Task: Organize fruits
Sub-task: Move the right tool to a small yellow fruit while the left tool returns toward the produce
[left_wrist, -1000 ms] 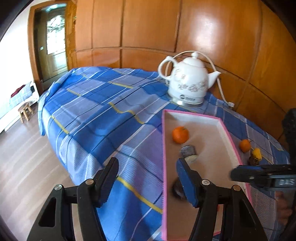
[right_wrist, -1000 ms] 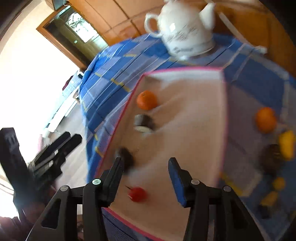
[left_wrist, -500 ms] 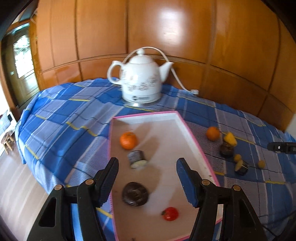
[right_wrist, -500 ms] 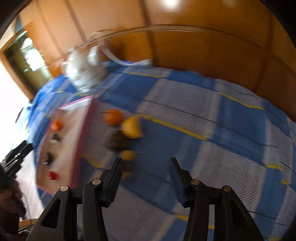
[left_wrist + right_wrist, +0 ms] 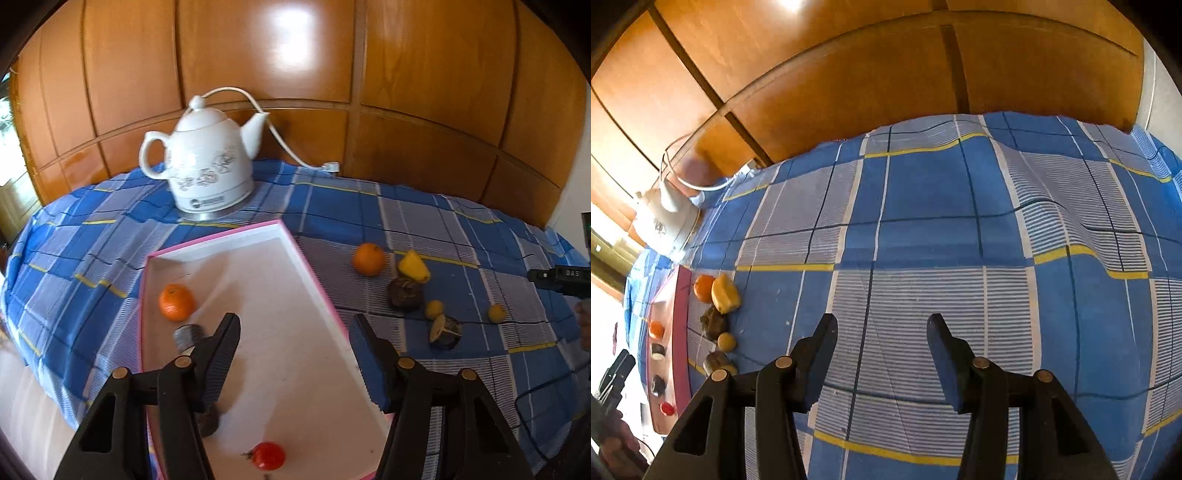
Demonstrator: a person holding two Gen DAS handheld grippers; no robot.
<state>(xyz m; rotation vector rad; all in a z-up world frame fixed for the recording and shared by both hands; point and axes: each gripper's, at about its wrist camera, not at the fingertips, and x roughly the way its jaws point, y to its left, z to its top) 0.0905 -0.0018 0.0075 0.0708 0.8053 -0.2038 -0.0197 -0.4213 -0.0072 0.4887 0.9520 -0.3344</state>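
Your left gripper is closing on nothing; your right gripper gapes empty; pinch the firm, roll-prone orange across its middle.

right claw: agape, empty | below: checked cloth | fruits: far left
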